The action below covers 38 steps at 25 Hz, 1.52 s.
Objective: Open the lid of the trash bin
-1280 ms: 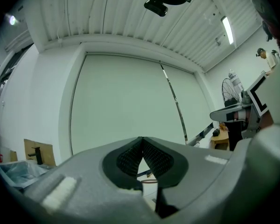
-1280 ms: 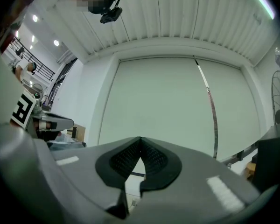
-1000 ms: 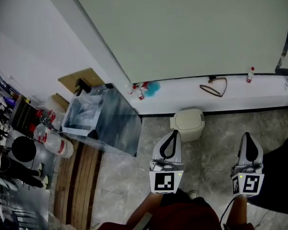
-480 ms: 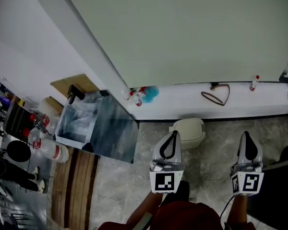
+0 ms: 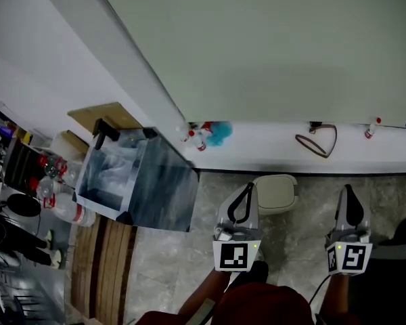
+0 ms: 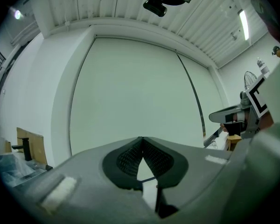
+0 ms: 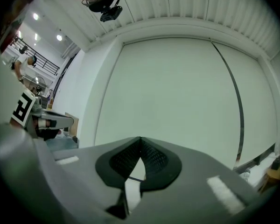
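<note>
The trash bin [image 5: 279,191] is a small cream bin with its lid down, standing on the marble floor against the white ledge. In the head view my left gripper [image 5: 246,185] is held level above the floor, its tip just left of the bin and covering the bin's left edge. My right gripper [image 5: 347,189] hangs to the bin's right, well apart from it. Both point at the pale green wall. The left gripper [image 6: 142,139] and the right gripper [image 7: 140,139] each show their tips meeting with nothing between them. The bin is out of both gripper views.
A clear glass tank [image 5: 139,179] stands left of the bin. The white ledge [image 5: 271,147] holds spray bottles [image 5: 196,138], a blue object [image 5: 218,133], a brown strap loop [image 5: 318,143] and a small bottle [image 5: 373,128]. Wooden slats [image 5: 101,269] run at lower left; a dark object [image 5: 392,276] sits at lower right.
Both grippers have travelled toward the wall with the person. The bin now lies closer beside the left gripper's tip. Both stay shut.
</note>
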Each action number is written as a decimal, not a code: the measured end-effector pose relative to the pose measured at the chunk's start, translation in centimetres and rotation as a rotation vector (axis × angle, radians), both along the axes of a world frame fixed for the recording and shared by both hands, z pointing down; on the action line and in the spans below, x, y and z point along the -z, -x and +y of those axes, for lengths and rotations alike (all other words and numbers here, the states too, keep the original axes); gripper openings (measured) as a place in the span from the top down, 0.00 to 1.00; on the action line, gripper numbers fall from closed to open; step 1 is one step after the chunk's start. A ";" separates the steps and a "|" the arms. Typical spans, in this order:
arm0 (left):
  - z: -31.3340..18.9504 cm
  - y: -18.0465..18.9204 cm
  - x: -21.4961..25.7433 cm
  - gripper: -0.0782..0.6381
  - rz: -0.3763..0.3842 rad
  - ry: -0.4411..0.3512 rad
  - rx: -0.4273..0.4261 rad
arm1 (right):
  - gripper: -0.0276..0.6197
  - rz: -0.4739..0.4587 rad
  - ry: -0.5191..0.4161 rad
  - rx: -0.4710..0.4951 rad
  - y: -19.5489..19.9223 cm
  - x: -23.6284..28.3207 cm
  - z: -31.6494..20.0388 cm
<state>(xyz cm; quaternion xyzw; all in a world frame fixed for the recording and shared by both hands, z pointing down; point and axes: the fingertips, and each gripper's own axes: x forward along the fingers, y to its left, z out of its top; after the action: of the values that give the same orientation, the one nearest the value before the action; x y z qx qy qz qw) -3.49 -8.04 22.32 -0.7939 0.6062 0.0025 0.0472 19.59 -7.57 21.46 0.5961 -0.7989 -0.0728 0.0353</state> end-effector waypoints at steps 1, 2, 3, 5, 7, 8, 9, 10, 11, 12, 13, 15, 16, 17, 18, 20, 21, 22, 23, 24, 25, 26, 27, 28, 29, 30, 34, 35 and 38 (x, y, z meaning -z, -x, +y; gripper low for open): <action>-0.7 0.6 -0.2 0.88 0.004 0.002 0.005 | 0.96 0.006 0.005 0.006 0.6 -0.2 -0.7; -1.3 1.1 -0.2 0.88 0.005 -0.001 0.010 | 0.96 0.011 0.010 0.011 1.1 -0.4 -1.5; -1.9 1.6 -0.3 0.88 0.006 -0.008 0.014 | 0.96 0.015 0.015 0.017 1.7 -0.5 -2.2; -2.7 2.7 -0.4 0.88 0.008 -0.014 0.023 | 0.96 0.022 0.024 0.032 2.9 -0.9 -3.3; -3.3 3.8 -1.0 0.88 0.013 0.001 0.036 | 0.96 0.030 0.029 0.049 4.0 -1.3 -4.2; -3.5 4.2 -1.2 0.88 0.022 0.007 0.043 | 0.96 0.034 0.031 0.057 4.6 -1.4 -4.6; -3.8 4.6 -1.5 0.88 0.025 0.009 0.050 | 0.96 0.038 0.035 0.065 5.0 -1.7 -5.0; -4.0 5.0 -1.7 0.88 0.025 0.010 0.057 | 0.96 0.041 0.039 0.073 5.5 -1.9 -5.4; -4.2 5.4 -1.9 0.88 0.024 0.011 0.064 | 0.96 0.044 0.045 0.082 5.9 -2.1 -5.7; -4.4 5.7 -2.2 0.88 0.025 0.014 0.072 | 0.96 0.047 0.052 0.091 6.2 -2.4 -6.1; -4.5 5.9 -2.5 0.88 0.025 0.020 0.081 | 0.96 0.051 0.060 0.100 6.4 -2.6 -6.4; -4.8 6.2 -3.3 0.88 0.029 0.037 0.100 | 0.96 0.057 0.075 0.117 6.7 -3.1 -7.4; -5.1 6.3 -3.7 0.88 0.036 0.042 0.113 | 0.96 0.058 0.083 0.127 6.8 -3.5 -8.0; -5.5 6.3 -4.2 0.88 0.040 0.050 0.126 | 0.96 0.058 0.092 0.137 6.8 -4.0 -8.7; -5.8 6.3 -4.9 0.88 0.037 0.060 0.138 | 0.96 0.058 0.104 0.148 6.8 -4.7 -9.3; -6.6 6.0 -6.1 0.88 0.022 0.081 0.161 | 0.96 0.056 0.132 0.173 6.5 -6.1 -10.7; -7.1 5.8 -6.7 0.88 0.024 0.087 0.175 | 0.96 0.057 0.145 0.187 6.3 -6.9 -11.4; -7.5 5.5 -7.3 0.88 0.035 0.091 0.192 | 0.96 0.058 0.160 0.201 6.1 -7.8 -12.1; -8.0 5.2 -8.1 0.88 0.047 0.098 0.207 | 0.96 0.056 0.177 0.214 5.8 -8.8 -12.8; -8.4 4.9 -8.9 0.88 0.054 0.110 0.220 | 0.96 0.049 0.198 0.226 5.6 -9.8 -13.6; -8.8 4.5 -9.8 0.88 0.053 0.124 0.230 | 0.96 0.039 0.220 0.236 5.3 -10.8 -14.4; -9.2 4.0 -10.7 0.88 0.047 0.138 0.237 | 0.96 0.030 0.241 0.246 4.9 -11.8 -15.1; -9.6 3.5 -11.5 0.88 0.035 0.150 0.241 | 0.96 0.027 0.259 0.256 4.6 -12.8 -15.7; -9.9 3.0 -12.4 0.88 0.021 0.163 0.244 | 0.96 0.029 0.275 0.267 4.4 -13.8 -16.2; -10.1 2.5 -13.2 0.88 0.015 0.177 0.249 | 0.96 0.036 0.291 0.278 4.1 -14.9 -16.6; -10.3 2.0 -14.1 0.88 0.021 0.192 0.255 | 0.96 0.046 0.307 0.290 3.9 -15.9 -16.8; -11.1 0.0 -17.8 0.88 0.037 0.275 0.271 | 0.96 0.068 0.381 0.325 3.0 -20.3 -17.6; -11.3 -0.4 -18.7 0.88 0.040 0.294 0.273 | 0.96 0.070 0.401 0.329 2.7 -21.5 -17.8; -11.5 -1.3 -21.6 0.88 0.052 0.350 0.277 | 0.96 0.066 0.470 0.326 2.1 -25.2 -18.3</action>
<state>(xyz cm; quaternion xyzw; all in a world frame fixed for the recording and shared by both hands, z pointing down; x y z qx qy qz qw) -2.16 -19.53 43.89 -0.6989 0.7015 -0.0889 -0.1069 17.48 -25.84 46.62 0.4326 -0.8776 0.0902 0.1860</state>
